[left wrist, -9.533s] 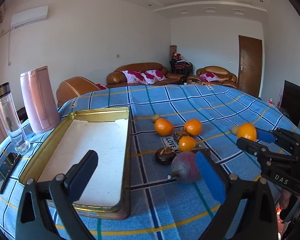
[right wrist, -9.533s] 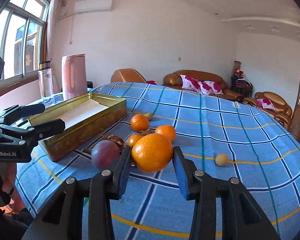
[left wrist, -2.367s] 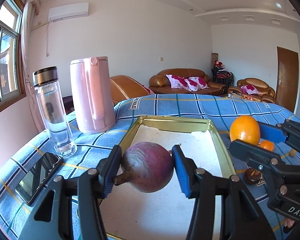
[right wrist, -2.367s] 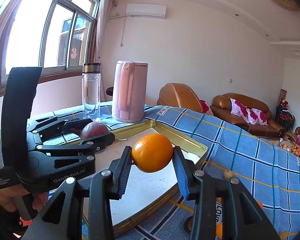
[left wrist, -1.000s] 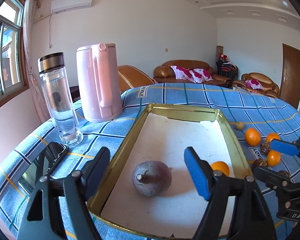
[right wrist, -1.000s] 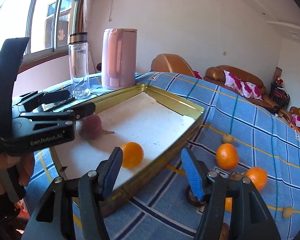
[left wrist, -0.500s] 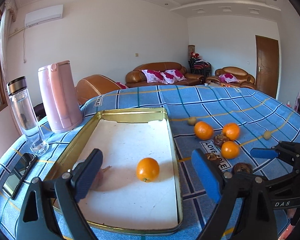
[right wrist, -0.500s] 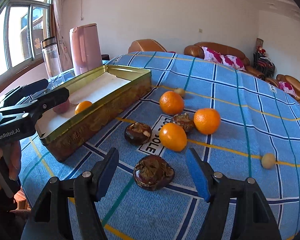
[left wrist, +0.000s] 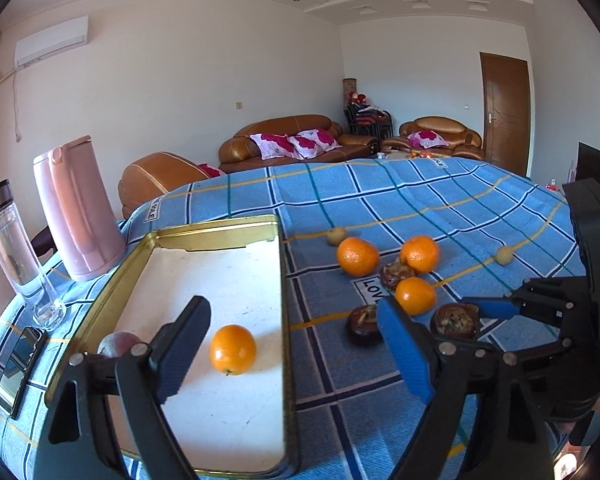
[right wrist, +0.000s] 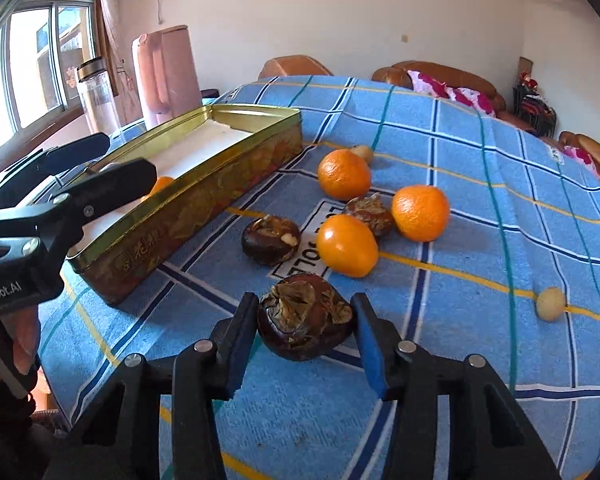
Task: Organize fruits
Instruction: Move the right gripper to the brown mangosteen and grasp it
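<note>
My right gripper points down at a dark brown wrinkled fruit lying on the blue checked cloth. Its jaws are closing and both blue pads touch the fruit's sides. My left gripper hovers over the right rim of the gold tray, jaws wide but closing, holding nothing. In the tray lie an orange and a purple fruit, half hidden behind my left finger. Three oranges and two more dark fruits sit on the cloth to the tray's right.
A pink kettle, a glass bottle and a phone stand left of the tray. Two small yellowish fruits lie further out on the cloth. The table's near edge runs just below both grippers. Sofas stand behind.
Both grippers let the purple fruit and the orange go in the tray, then swung right. The right gripper came down over a dark fruit and its jaws narrowed onto it.
</note>
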Tool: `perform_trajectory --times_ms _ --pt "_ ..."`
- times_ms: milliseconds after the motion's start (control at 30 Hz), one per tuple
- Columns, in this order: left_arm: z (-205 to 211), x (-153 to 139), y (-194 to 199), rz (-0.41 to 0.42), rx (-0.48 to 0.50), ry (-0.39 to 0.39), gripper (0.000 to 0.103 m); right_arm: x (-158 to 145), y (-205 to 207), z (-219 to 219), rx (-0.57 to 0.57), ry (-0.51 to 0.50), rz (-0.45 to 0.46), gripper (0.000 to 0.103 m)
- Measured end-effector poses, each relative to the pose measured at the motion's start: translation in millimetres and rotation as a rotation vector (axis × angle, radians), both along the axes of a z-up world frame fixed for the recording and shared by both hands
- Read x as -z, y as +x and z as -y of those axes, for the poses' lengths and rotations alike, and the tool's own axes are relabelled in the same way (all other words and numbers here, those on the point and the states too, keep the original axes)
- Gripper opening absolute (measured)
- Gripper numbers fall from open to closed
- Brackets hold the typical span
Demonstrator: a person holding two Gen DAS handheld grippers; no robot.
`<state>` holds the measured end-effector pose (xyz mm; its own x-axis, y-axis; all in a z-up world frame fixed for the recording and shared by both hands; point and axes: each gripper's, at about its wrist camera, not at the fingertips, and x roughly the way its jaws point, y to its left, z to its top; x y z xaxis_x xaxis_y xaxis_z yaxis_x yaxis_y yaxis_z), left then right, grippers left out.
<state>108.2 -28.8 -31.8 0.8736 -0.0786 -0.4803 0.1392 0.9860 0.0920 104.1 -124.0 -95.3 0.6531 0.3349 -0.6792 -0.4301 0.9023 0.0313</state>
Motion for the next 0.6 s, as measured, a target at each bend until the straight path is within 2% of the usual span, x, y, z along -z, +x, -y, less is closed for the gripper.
perform_trajectory --times_ms 200,233,300,433,467,600 --pt "33.6 10.9 20.3 -0.072 0.063 0.014 0.077 -18.6 5.1 39.6 0.160 0.028 0.088 0.049" --pt "38.6 15.1 26.5 -0.101 0.064 0.022 0.074 -21.3 5.8 44.2 0.172 0.029 0.097 0.049" --pt "45.6 22.7 36.0 -0.153 0.076 0.025 0.060 -23.3 8.9 48.7 0.199 -0.002 0.114 0.049" --pt "53.7 36.3 52.6 -0.242 0.079 0.031 0.058 -23.2 14.7 54.2 0.200 0.015 0.106 0.049" --pt "54.1 37.4 54.4 -0.250 0.080 0.023 0.058 -23.4 15.3 53.7 0.199 0.009 0.109 0.049" --pt "61.6 43.6 64.5 -0.277 0.074 0.077 0.058 -20.2 17.7 51.6 0.179 -0.001 0.091 0.049"
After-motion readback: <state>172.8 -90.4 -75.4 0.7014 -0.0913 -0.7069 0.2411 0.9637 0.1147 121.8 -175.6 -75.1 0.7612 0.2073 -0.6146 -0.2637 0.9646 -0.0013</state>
